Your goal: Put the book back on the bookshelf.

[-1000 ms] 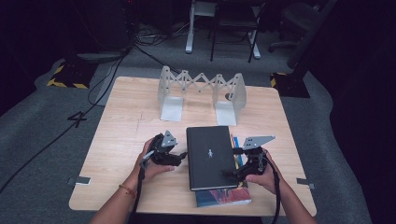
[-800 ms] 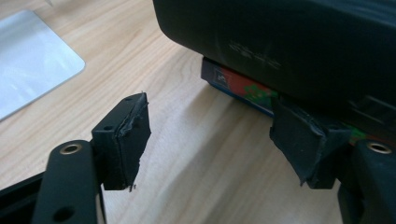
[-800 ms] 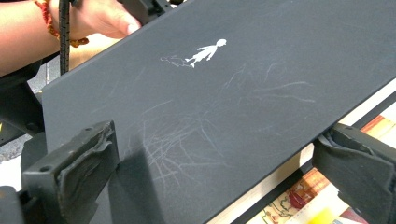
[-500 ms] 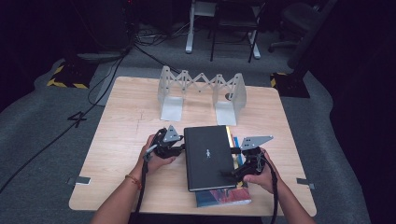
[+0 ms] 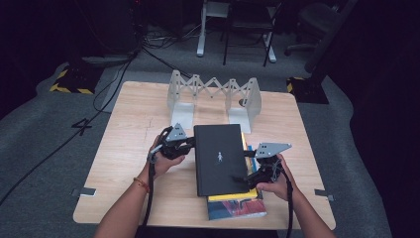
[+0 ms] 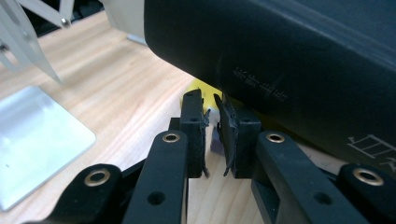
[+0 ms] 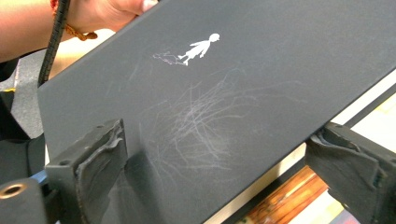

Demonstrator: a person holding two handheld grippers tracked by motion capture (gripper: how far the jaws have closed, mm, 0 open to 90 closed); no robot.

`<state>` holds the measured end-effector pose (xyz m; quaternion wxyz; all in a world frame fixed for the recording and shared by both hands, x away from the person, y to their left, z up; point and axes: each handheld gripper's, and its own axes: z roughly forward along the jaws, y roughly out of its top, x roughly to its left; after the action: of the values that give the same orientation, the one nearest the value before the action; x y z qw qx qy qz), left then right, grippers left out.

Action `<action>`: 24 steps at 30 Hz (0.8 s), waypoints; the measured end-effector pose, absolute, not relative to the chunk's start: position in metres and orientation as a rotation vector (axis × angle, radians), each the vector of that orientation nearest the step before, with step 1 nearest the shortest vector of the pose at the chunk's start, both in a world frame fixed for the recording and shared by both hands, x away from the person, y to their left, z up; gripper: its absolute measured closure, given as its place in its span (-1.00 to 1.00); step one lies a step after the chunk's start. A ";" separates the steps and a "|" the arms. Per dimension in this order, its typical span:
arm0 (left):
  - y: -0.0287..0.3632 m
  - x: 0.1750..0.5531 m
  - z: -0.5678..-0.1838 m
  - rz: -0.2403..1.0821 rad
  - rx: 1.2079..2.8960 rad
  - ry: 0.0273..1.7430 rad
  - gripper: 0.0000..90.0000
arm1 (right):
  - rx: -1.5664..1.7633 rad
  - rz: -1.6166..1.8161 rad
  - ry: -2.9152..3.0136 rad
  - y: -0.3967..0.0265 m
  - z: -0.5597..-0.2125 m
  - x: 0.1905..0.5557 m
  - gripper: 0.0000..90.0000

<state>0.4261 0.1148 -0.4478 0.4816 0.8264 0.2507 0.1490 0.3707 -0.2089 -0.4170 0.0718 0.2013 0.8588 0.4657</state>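
— Reading anything off the black book [image 5: 220, 158]?

— No words. The cover carries a small white walking figure and a patch of fine scratches. In the left gripper view its edge bears faint pressed-in characters, too dim to read.

— Where does it lie?

— On top of a yellow book [image 5: 233, 197] and a colourful one [image 5: 237, 209], near the front of the wooden table [image 5: 129, 148], just in front of a white folding rack [image 5: 213, 89].

— And the left gripper [image 5: 190, 144]?

— At the book's left edge. Its jaws have just been closing and now stand a narrow slit apart, tucked right under that edge. I see nothing clearly between the pads, and I cannot tell whether they pinch anything.

— The right gripper [image 5: 245, 178]?

— Spread wide at the book's near right corner. One pad [image 7: 100, 154] sits over the black cover, the other beyond the cover's edge above the lower books. It clamps nothing.
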 end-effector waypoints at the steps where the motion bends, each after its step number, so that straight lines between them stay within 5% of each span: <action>1: 0.115 0.426 -0.445 0.366 2.014 0.603 0.84 | 0.601 1.402 2.575 -0.209 -0.416 0.371 -0.83; 24: 0.098 0.434 -0.387 0.430 2.031 0.571 0.99 | 0.554 1.502 2.331 -0.228 -0.391 0.381 -0.09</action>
<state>0.4342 0.0976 -0.3866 0.4741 0.8305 0.2336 0.1759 0.3808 -0.2281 -0.3912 0.1564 0.1935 0.8141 0.5247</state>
